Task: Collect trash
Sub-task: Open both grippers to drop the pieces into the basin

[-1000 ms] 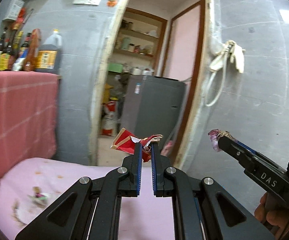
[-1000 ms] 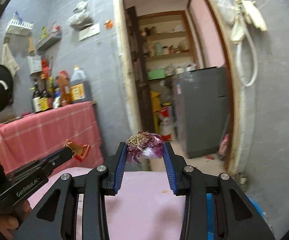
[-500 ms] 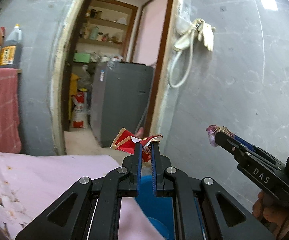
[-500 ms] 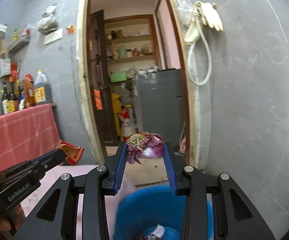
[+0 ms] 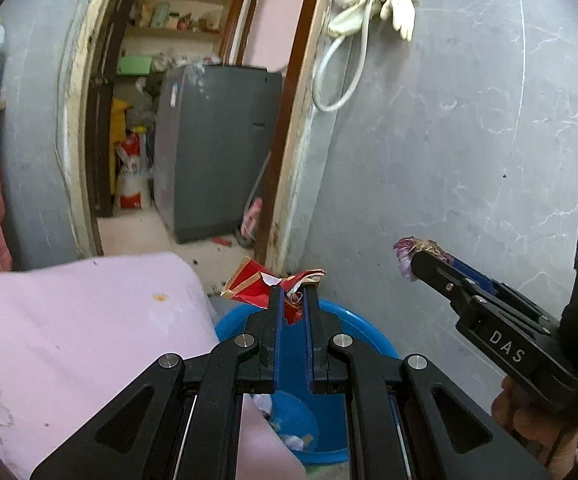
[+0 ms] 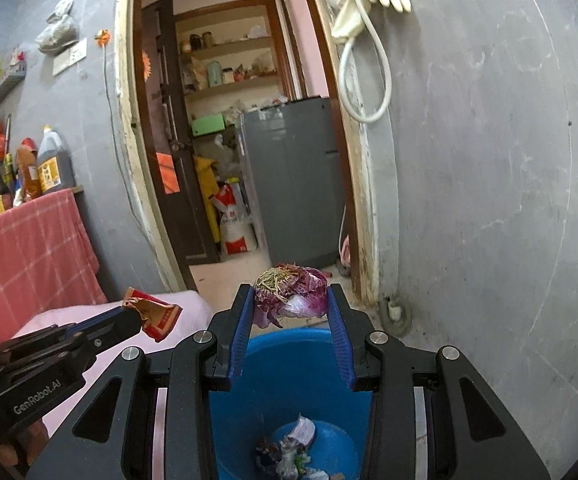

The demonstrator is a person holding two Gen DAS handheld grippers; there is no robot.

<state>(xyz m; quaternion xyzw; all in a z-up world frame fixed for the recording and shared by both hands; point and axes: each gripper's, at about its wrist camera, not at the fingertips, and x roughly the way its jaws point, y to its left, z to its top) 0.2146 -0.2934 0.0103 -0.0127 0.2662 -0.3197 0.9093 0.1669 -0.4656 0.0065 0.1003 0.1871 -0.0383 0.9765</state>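
We have both tools loaded. The left tool (image 5: 292, 292) is clamped nearly shut on a crumpled red wrapper (image 5: 263, 286), which sticks out to the left of its tips. The right tool (image 6: 292, 306) is closed partway on a purple vegetable scrap (image 6: 293, 294) with dry stringy bits on top, pinched between the blue pads (image 6: 243, 332).

The relation that matters: the blue bucket (image 6: 289, 392) sits on the floor below and just ahead of both tools, against the pink-covered counter (image 5: 81, 320). In the right wrist view its mouth lies squarely under the scrap, with earlier trash visible at the bottom. In the left wrist view the wrapper hangs over the bucket's far rim, towards the counter side.

We judge the right tool better placed to drop; the left looks to need a shift inward first.
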